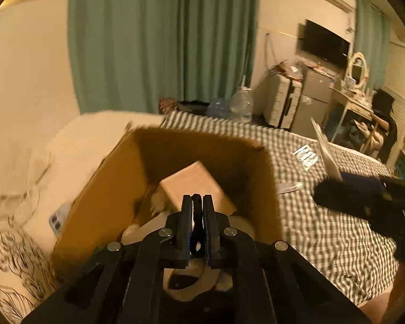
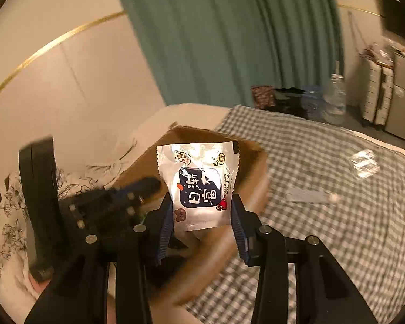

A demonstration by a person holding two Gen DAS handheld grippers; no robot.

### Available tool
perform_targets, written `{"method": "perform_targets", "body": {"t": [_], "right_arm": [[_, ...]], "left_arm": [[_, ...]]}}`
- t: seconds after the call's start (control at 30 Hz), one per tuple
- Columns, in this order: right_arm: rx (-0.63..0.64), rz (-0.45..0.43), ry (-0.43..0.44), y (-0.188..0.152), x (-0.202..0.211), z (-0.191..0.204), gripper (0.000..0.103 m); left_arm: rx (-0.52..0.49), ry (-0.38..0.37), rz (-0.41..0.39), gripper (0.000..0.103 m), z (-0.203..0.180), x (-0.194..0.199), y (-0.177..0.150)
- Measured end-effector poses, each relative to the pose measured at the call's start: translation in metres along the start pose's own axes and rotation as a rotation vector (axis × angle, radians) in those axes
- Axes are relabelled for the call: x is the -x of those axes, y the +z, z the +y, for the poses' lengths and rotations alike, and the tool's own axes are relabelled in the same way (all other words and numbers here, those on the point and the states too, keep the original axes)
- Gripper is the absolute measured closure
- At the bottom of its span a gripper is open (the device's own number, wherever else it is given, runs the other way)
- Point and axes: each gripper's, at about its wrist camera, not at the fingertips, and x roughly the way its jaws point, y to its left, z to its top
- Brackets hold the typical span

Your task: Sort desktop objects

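Right wrist view alone shows the right tool (image 2: pixel 202 210) grasping a snack packet (image 2: pixel 199 183) above the cardboard box (image 2: pixel 253 162).

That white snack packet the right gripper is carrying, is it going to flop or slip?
The packet stands upright between the right gripper fingers, so it is probably fairly stiff and light. Its glossy film looks slippery, so it might slide.
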Motion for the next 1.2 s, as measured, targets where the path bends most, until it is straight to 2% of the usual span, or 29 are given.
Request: {"method": "perform_targets", "body": {"t": [0.03,0.1,0.13,0.17,0.2,0.3,0.37,0.5,0.7,0.83,0.93,1.0,1.07,1.13,1.2], "right_arm": [[-0.016,0.007,0.001,0.003,-0.009,0.000,0.056],[-0.078,0.000,0.020,0.006,-0.020,-0.006,0.022],[-0.099,-0.018,0.024,0.004,-0.019,-0.006,0.018],[-0.120,-0.040,0.026,0.003,-0.016,-0.009,0.018],[-0.133,-0.051,0.025,0.005,-0.014,-0.012,0.018],[-0.156,-0.067,0.006,0.008,-0.005,-0.031,0.017],[-0.166,-0.092,-0.049,0.003,0.009,-0.043,0.017],[-0.217,-0.142,-0.133,-0.015,0.040,-0.075,0.016],[-0.271,-0.155,-0.256,-0.063,0.085,-0.120,0.016],[-0.363,-0.178,-0.310,-0.096,0.117,-0.160,0.016],[-0.430,-0.190,-0.307,-0.106,0.131,-0.183,0.016],[-0.456,-0.201,-0.295,-0.110,0.135,-0.196,0.016],[-0.476,-0.210,-0.286,-0.112,0.135,-0.207,0.016],[-0.486,-0.198,-0.285,-0.112,0.131,-0.217,0.016],[-0.492,-0.185,-0.286,-0.114,0.125,-0.226,0.016]], "left_arm": [[0.007,0.000,0.012,0.092,0.003,-0.005,-0.004],[-0.004,0.017,0.050,0.069,0.012,-0.011,-0.015],[-0.011,0.031,0.065,0.040,0.010,-0.015,-0.017],[-0.017,0.035,0.064,0.019,0.009,-0.016,-0.020],[-0.017,0.032,0.049,0.014,0.008,-0.014,-0.023],[-0.039,-0.002,0.032,0.010,-0.003,-0.010,-0.023],[-0.056,0.012,0.035,0.010,-0.014,-0.009,-0.023],[-0.074,-0.041,0.014,0.008,-0.038,0.004,-0.025],[-0.100,-0.104,0.003,0.007,-0.092,0.022,-0.039],[-0.123,-0.117,-0.007,0.000,-0.135,0.024,-0.050],[-0.155,-0.152,0.027,0.000,-0.171,0.008,-0.053],[-0.160,-0.148,0.055,0.000,-0.187,-0.006,-0.050],[-0.154,-0.175,0.084,0.000,-0.203,-0.025,-0.041],[-0.166,-0.177,0.080,0.000,-0.213,-0.042,-0.034],[-0.210,-0.144,0.080,0.000,-0.223,-0.068,-0.027]]}}
